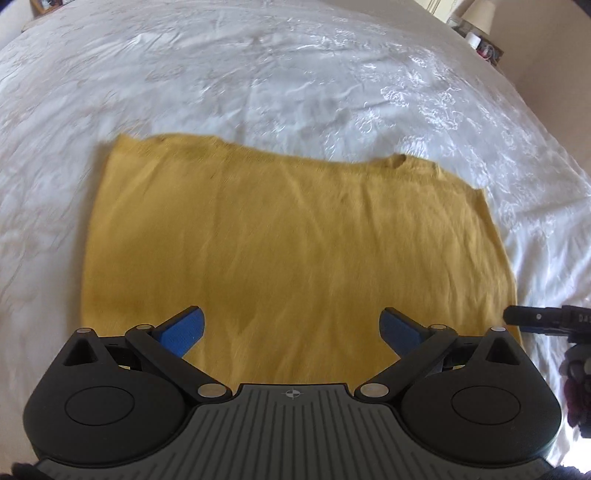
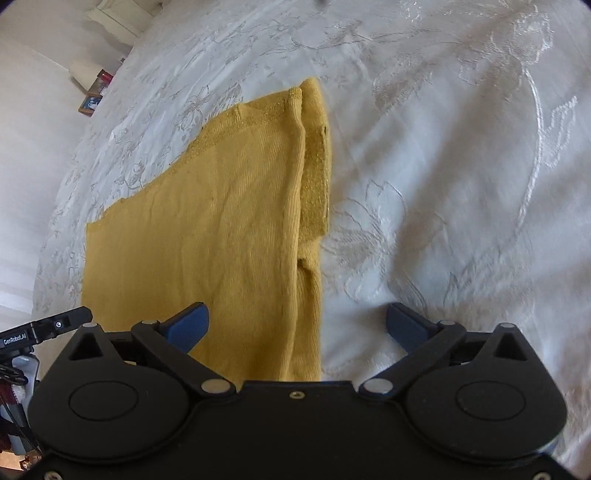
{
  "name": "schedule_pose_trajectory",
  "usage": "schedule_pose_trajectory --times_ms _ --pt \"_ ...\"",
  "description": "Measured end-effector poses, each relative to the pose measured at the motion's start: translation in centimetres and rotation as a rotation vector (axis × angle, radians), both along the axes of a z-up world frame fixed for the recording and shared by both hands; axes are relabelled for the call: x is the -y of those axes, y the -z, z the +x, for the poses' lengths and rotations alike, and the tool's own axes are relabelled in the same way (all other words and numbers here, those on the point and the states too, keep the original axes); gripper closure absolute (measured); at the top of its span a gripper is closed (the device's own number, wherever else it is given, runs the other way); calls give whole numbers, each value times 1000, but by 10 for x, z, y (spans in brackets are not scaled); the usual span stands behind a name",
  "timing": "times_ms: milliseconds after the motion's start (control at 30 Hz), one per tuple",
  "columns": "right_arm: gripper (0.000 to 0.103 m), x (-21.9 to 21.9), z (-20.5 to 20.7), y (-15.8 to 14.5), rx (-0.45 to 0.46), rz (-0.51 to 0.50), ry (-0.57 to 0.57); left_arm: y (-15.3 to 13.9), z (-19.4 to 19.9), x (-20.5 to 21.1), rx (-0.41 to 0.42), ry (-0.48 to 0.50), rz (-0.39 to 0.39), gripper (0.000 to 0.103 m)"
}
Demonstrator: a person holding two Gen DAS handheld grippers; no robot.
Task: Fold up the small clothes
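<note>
A mustard-yellow knit garment (image 1: 288, 236) lies flat on the white bedspread (image 1: 258, 81), folded into a rough rectangle. My left gripper (image 1: 291, 328) hovers above its near edge, its blue pads (image 1: 183, 330) wide apart with nothing between them. In the right wrist view the same garment (image 2: 221, 221) runs away from me, a folded-in strip with a ribbed hem (image 2: 314, 177) along its right side. My right gripper (image 2: 297, 326) is open over that right edge, one pad (image 2: 188, 326) above the cloth and the other over the bedspread (image 2: 461, 184). It holds nothing.
The embroidered bedspread stretches all around the garment. A lamp and small items (image 1: 480, 26) stand beyond the bed's far right corner, white furniture and framed things (image 2: 99, 85) at the other side. The right gripper's tip (image 1: 543, 319) shows at the left view's right edge.
</note>
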State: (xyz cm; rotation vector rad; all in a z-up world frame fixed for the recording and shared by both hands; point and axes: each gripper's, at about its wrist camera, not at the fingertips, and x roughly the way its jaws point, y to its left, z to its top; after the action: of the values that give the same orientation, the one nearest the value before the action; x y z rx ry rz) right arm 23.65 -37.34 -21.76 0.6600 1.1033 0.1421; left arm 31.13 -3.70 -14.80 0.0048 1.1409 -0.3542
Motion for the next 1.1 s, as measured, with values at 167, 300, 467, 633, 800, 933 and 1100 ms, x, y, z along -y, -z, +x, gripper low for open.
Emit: schedule_pose_trajectory --times_ms 167,300,467,633,800,933,1100 --pt "0 6 25 1 29 41 -9 8 33 23 6 9 32 0" --pt "0 8 45 4 45 83 -2 21 56 33 -18 -1 62 0" --pt "0 8 59 11 43 123 16 44 73 43 -67 1 122 0" --pt "0 5 62 13 30 110 17 52 76 52 -67 -7 180 0" --pt "0 7 62 17 48 133 -18 54 74 53 -60 -27 193 0" --pt "0 26 61 23 43 248 30 54 73 54 -61 -24 207 0" --pt "0 30 72 28 40 313 38 55 76 59 -65 -21 211 0"
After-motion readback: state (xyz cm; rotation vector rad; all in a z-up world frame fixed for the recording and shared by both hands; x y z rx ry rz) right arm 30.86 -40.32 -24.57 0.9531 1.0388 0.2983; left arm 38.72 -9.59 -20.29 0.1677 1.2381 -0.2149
